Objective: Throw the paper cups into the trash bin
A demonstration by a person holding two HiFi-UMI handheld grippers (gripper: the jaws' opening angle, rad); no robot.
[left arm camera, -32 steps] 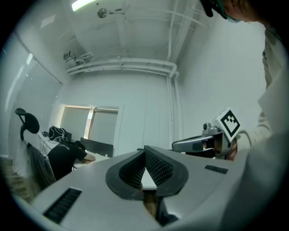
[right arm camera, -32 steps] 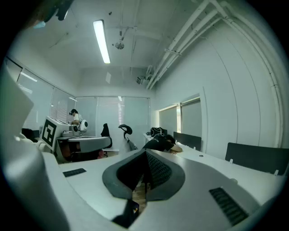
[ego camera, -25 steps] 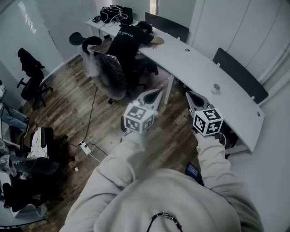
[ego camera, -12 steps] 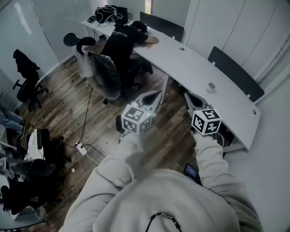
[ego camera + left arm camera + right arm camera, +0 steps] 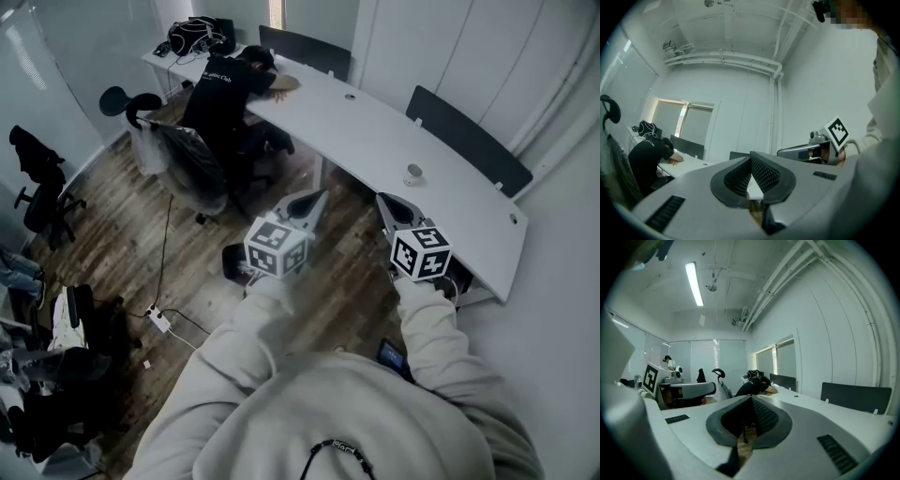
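Paper cup [image 5: 413, 173] stands on the white counter [image 5: 469, 211] at two o'clock of my right tool [image 5: 384, 201], closer than a second ago as I walk both tools toward it, left tool [image 5: 317, 199] and right alike pressed together on nothing, so the grasp has yet to begin.

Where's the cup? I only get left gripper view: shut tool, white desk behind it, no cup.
Observer: Head view shows a small cup on the white desk, just beyond the right tool.
Operator: Right tool carrying anything?
Observer: No. Right gripper view shows its jaws together with nothing between them.
Operator: Anything on the floor?
Observer: Yes. Head view shows a white power strip on the wood floor, at that view's left.
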